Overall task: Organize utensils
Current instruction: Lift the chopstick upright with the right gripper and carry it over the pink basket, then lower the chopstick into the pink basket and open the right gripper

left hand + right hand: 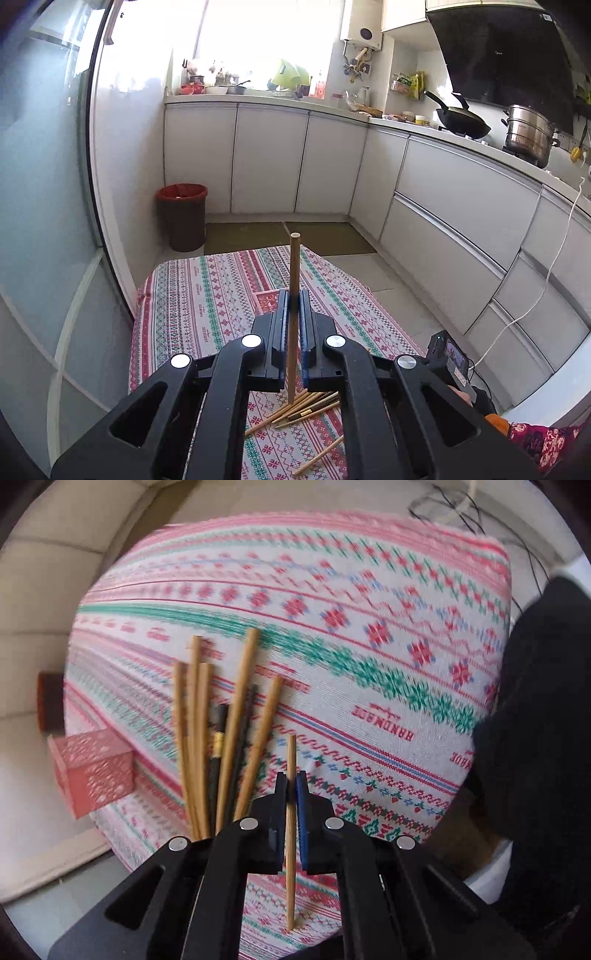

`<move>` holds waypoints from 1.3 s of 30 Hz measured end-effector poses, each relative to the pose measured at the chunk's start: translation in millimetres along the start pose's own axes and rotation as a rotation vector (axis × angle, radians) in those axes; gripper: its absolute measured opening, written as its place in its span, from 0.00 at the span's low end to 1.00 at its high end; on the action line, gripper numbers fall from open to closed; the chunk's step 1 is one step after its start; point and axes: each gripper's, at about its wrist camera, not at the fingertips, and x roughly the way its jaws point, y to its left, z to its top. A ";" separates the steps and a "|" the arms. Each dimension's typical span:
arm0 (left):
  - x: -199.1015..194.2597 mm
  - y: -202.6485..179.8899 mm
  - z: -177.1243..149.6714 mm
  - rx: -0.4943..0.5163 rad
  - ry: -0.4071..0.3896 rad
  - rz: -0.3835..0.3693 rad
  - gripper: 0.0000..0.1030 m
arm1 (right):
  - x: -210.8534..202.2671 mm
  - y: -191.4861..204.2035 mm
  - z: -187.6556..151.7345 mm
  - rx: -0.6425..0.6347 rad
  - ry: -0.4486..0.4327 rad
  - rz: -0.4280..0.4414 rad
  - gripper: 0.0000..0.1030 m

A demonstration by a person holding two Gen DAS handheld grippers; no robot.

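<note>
My left gripper (294, 300) is shut on a wooden chopstick (294, 266) that stands upright between the jaws, above the table. Below it lies a pile of wooden and dark chopsticks (306, 406) on the patterned tablecloth (207, 295). A pink perforated basket (267, 298) shows just beyond the left fingertips. My right gripper (291, 781) is shut on another wooden chopstick (291, 760), held over the cloth. The chopstick pile (221, 738) lies left of it, with the pink basket (94, 771) at the table's left edge.
White kitchen cabinets (443, 192) run along the back and right, with a wok (461, 118) and a steel pot (528, 133) on the counter. A red-lined bin (183, 216) stands on the floor. A dark sleeve (543, 738) fills the right side.
</note>
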 end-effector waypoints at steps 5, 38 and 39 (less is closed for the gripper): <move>-0.3 -5.6 6.2 -0.021 -0.004 0.004 0.05 | -69.5 28.0 -7.4 -0.214 -0.162 0.100 0.05; 178.6 20.0 70.6 -0.165 0.027 0.189 0.06 | -214.7 229.7 -21.6 -0.933 -0.511 0.447 0.05; 181.8 23.1 65.6 -0.178 0.042 0.182 0.09 | -209.1 231.3 -21.1 -0.934 -0.506 0.436 0.05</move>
